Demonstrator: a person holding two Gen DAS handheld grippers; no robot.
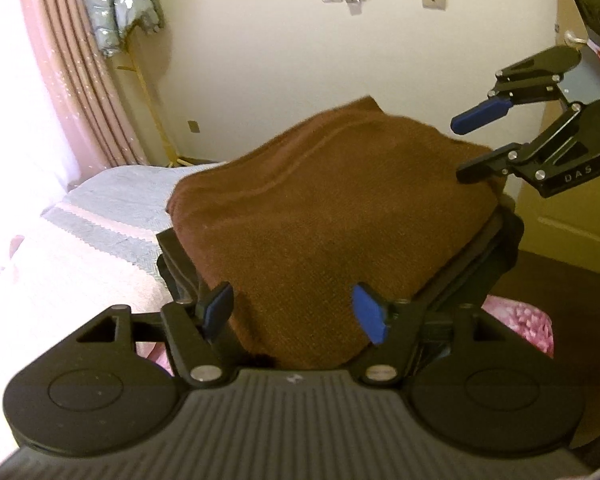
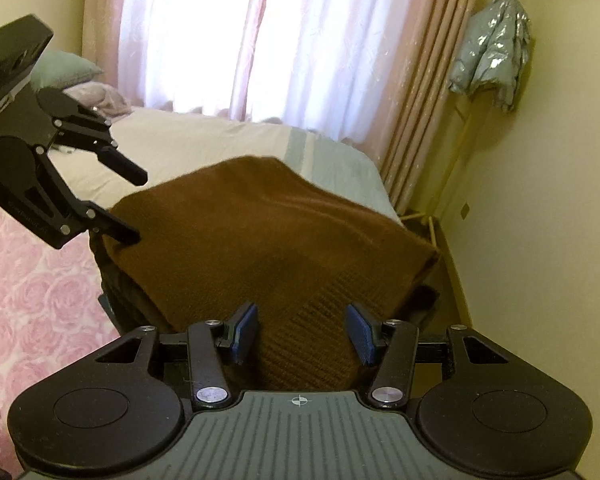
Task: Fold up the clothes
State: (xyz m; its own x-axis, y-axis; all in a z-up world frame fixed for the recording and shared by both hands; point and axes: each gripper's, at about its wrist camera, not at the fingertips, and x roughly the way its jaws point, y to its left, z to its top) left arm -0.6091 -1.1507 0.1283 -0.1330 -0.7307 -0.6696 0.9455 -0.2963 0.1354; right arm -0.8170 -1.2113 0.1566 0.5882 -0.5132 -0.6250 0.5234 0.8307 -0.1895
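Left wrist view: the left tool [image 1: 296, 314] stands with its blue pads [image 1: 367, 315] apart, one on each side of the near edge of a folded brown knitted garment [image 1: 320, 220]. The knit runs between the fingers, yet neither pad presses on it. The brown piece lies on top of a stack of dark folded clothes [image 1: 496, 248], which sits on the bed [image 1: 112, 204] near its foot end. At the right, the right tool [image 1: 466, 146] reaches in toward the far right corner of the brown garment, its fingers spread; the lower finger looks to touch the cloth, though motion blur makes that uncertain. A silver padded jacket [image 1: 120, 4] hangs beside the pink curtain [image 1: 80, 72].

Right wrist view: the right tool [image 2: 300, 338] also has its pads [image 2: 363, 334] apart, with the ribbed near edge of the brown knitted garment [image 2: 268, 240] between them and a gap on both sides. The dark folded clothes [image 2: 118, 292] show under its left edge. The left tool [image 2: 140, 208], at the left, has its fingers spread, the lower one at the garment's left corner, the upper one above the bed [image 2: 204, 144]. A pink rose-patterned cover [image 2: 32, 288] lies along the bed's near left side.
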